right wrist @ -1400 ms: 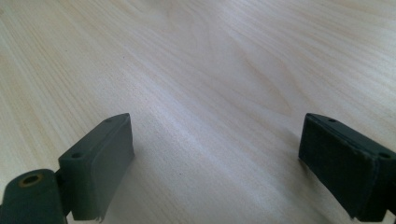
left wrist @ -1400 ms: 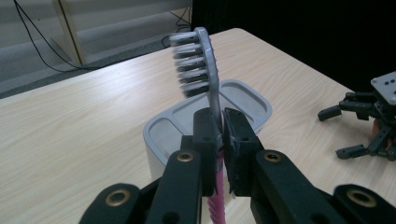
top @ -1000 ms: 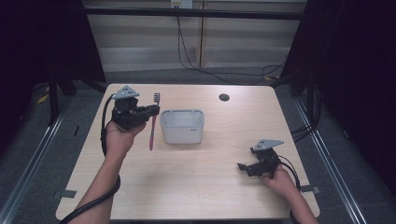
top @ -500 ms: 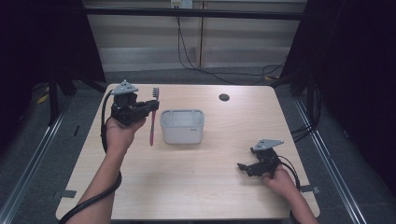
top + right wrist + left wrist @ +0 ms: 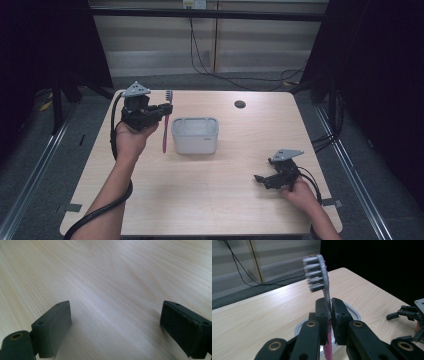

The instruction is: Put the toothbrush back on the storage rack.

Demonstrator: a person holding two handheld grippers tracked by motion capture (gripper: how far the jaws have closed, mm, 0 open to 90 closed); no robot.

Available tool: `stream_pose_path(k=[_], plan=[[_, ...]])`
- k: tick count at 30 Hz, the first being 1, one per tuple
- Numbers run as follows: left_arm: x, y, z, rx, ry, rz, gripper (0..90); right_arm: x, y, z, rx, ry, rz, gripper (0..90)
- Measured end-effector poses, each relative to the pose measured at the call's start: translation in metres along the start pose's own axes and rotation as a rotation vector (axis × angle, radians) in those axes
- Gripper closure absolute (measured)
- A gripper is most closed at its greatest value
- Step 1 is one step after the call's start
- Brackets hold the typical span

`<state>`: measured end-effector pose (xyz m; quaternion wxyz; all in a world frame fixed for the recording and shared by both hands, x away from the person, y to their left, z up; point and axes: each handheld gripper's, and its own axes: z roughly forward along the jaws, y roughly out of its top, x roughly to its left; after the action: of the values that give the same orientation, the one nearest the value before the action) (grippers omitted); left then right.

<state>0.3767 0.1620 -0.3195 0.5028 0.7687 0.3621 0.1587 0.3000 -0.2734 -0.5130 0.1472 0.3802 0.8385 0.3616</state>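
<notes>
**A:** What is seen, from the largest thing downward?

**B:** A pale wooden table (image 5: 200,200) is seen from above, with dark floor around it. A white rectangular container (image 5: 195,135) is set on the table left of centre, its open top facing up. A small dark round spot (image 5: 240,104) is seen on the tabletop near the far edge, well apart from the container.

**A:** And the grippers?

**B:** The left gripper (image 5: 161,111) is held above the table's left side, just beside the container. Its jaws are clamped on a toothbrush (image 5: 166,120). The right gripper (image 5: 261,178) is rested low near the table's right front corner, well apart from everything else. Its jaws are spread wide, and nothing but bare wood is seen between them in the right gripper view.

**A:** Where is the toothbrush exactly?

**B:** It is pinched at its neck between the left gripper's pads. In the left gripper view the grey head with pale bristles (image 5: 314,273) is raised above the pads, and the pink handle (image 5: 328,350) is hung below them, with the container's rim behind.
</notes>
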Motion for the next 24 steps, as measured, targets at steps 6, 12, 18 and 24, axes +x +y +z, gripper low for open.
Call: stream_pose_path(k=[6,12,18,24], plan=[[-0.001,0.005,0.0,-0.005,0.0,0.005,84.6,0.0,0.0,0.0,0.0,0.0,0.0,9.6],[-0.004,0.011,0.0,-0.011,0.002,0.01,84.6,0.0,0.0,0.0,0.0,0.0,0.0,9.6],[-0.004,0.018,0.0,-0.026,0.01,0.01,84.6,0.0,0.0,0.0,0.0,0.0,0.002,9.6],[-0.004,0.024,0.001,-0.043,0.014,0.011,84.6,0.0,0.0,0.0,-0.001,0.0,0.002,9.6]])
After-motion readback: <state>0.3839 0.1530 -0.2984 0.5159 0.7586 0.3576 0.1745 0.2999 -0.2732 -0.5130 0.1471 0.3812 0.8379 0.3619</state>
